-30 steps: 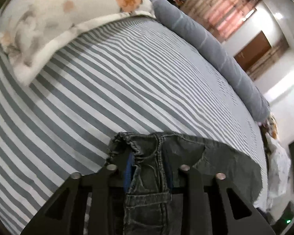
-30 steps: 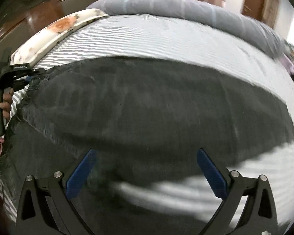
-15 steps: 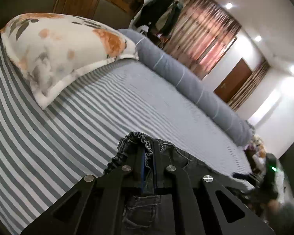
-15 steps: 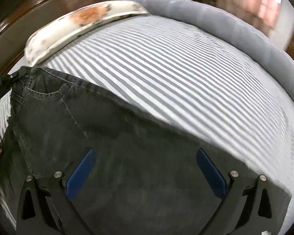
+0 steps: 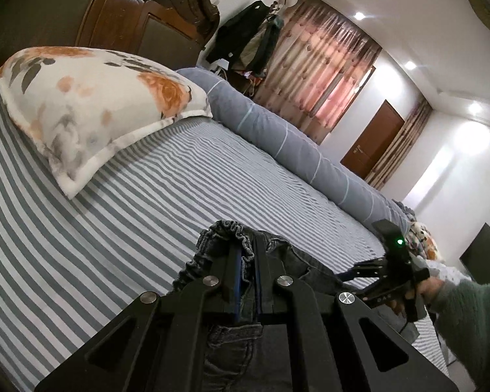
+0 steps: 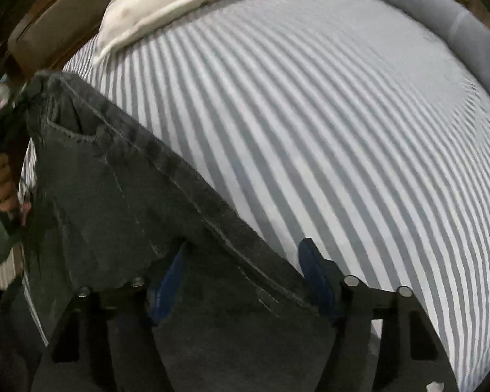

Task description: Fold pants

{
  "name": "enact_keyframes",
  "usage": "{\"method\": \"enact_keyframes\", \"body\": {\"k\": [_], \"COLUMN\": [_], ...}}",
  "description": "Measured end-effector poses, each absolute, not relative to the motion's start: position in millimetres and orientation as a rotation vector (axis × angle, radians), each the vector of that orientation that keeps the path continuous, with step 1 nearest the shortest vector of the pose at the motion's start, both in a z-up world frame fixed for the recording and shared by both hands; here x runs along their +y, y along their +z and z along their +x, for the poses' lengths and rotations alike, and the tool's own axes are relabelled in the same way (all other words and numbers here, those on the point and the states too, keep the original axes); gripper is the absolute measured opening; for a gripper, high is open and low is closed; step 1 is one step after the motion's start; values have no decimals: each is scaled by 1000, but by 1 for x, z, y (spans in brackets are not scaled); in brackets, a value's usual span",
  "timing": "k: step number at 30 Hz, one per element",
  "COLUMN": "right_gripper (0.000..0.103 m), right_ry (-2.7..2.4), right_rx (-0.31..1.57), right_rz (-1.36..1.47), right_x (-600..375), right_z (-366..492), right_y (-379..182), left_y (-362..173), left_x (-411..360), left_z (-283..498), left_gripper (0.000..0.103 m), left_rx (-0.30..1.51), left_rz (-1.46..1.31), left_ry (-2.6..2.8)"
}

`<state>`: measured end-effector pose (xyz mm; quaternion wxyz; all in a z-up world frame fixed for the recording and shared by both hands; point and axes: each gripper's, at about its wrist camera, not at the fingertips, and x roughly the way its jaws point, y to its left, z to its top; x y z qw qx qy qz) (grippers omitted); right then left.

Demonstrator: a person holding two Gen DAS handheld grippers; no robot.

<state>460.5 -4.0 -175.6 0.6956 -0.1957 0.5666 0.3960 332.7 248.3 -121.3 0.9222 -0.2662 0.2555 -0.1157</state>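
Dark grey jeans (image 5: 227, 233) lie on the striped bed sheet (image 5: 147, 196), and my left gripper (image 5: 248, 256) is shut on their gathered elastic waistband, holding it a little above the sheet. In the right wrist view the jeans (image 6: 121, 196) run from the waistband at upper left down to my right gripper (image 6: 241, 271). It points steeply down, its jaws are closing, and the jeans' seamed side edge lies between the blue pads (image 6: 312, 268). The pads still stand apart. The left wrist view shows my right gripper (image 5: 362, 269) in a hand with a green sleeve.
A floral pillow (image 5: 91, 107) lies at the head of the bed before a dark wooden headboard (image 5: 114, 16). A long grey bolster (image 5: 287, 143) runs along the far side. Striped sheet (image 6: 343, 147) stretches beyond the jeans. Curtains (image 5: 317, 72) and a door (image 5: 372, 143) stand behind.
My left gripper has risen and tilted up with the waistband pinched tighter. My right gripper has swept across the jeans to their side edge, tipped downward, and its jaws have narrowed around the fabric.
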Motion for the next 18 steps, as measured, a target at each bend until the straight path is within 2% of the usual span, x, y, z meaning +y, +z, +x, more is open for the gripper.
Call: {"method": "enact_keyframes", "body": {"k": [1,2,3,9,14,17,18], "right_gripper": [48,36,28,22,24,36,43], "right_ry": [902,914,916,849,743,687,667], "right_rx": [1277,1296,1306,1340,1331,1321,1318], "right_rz": [-444,-458,-461,-514,-512,-510,-514], "right_x": [-3,-5,-8,-57,-97,-114,-118], "right_z": [460,460,460,461,470,476,477], "right_y": [-178,-181,-182,-187,-189,-190,-189], "left_y": [-122,-122,-123,-129,-128,-127,-128], "left_x": [249,248,248,251,253,264,264], "left_z": [333,329,327,326,325,323,326], "left_gripper": [6,6,6,6,6,4,4], "left_rx": [524,522,522,523,509,487,508], "left_rz": [-549,-553,-556,-561,-551,-565,-554], "left_ry": [-234,-232,-229,-210,-182,-154,-150]}}
